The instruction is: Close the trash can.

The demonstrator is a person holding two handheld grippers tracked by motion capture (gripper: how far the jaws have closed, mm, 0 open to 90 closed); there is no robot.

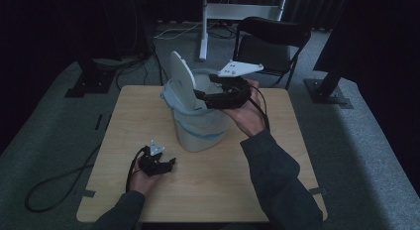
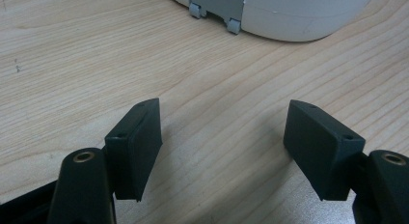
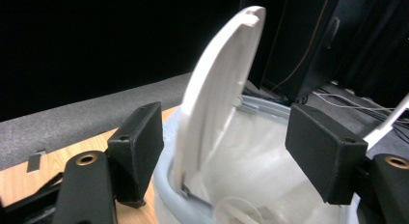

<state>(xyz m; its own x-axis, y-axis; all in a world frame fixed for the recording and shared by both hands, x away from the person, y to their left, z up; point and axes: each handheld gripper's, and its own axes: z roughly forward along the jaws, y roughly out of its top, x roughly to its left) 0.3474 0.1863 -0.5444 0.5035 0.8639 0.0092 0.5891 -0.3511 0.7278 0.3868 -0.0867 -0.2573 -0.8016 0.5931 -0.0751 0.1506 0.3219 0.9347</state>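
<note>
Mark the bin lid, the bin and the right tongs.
bin lid [image 1: 181, 80], high view, middle of the raised lid.
bin [image 1: 208, 133], high view, front wall.
right tongs [image 3: 224, 151], right gripper view, midway between the tips.

A dim recording studio or lab: black curtains [image 1: 44, 27], grey carpet [image 1: 356, 141], cables [image 1: 54, 183], stand bases [image 1: 328, 91], a folding chair [image 1: 270, 41] behind the tabletop [image 1: 208, 190].

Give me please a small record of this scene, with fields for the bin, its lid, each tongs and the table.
bin: white waste bin with a pale blue liner, standing on the table
lid: white lid, swung up, standing nearly upright at the rim
right tongs: right tongs open over the bin mouth, nothing between the jaws
left tongs: left tongs open, low over the table, holding nothing
table: light wooden table
</note>
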